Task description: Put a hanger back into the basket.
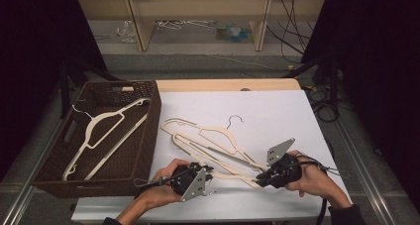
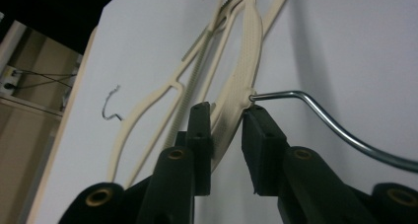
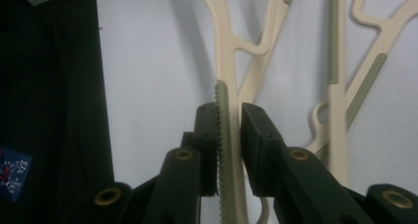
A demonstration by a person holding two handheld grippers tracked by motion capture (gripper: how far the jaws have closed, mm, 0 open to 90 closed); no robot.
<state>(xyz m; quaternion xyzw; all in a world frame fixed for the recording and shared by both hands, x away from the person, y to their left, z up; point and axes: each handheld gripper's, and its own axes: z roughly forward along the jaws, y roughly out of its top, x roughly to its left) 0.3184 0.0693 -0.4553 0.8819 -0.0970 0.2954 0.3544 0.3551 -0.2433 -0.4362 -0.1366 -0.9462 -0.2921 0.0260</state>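
Observation:
Cream plastic hangers lie tangled on the white sheet. My left gripper (image 1: 210,172) (image 2: 226,113) is shut on the neck of one cream hanger (image 1: 233,174) (image 2: 242,71), just below where its metal hook (image 2: 315,110) comes out. My right gripper (image 1: 258,178) (image 3: 229,108) is shut on a ribbed arm of a cream hanger (image 3: 224,51); it appears to be the same one. A second hanger (image 1: 214,134) (image 2: 148,103) (image 3: 335,86) with a dark hook lies beside it on the sheet.
A brown wicker basket (image 1: 154,126) stands at the left of the table, with another cream hanger (image 1: 106,131) inside. The white sheet (image 1: 277,116) covers the table. Cables and shelving sit beyond the far edge.

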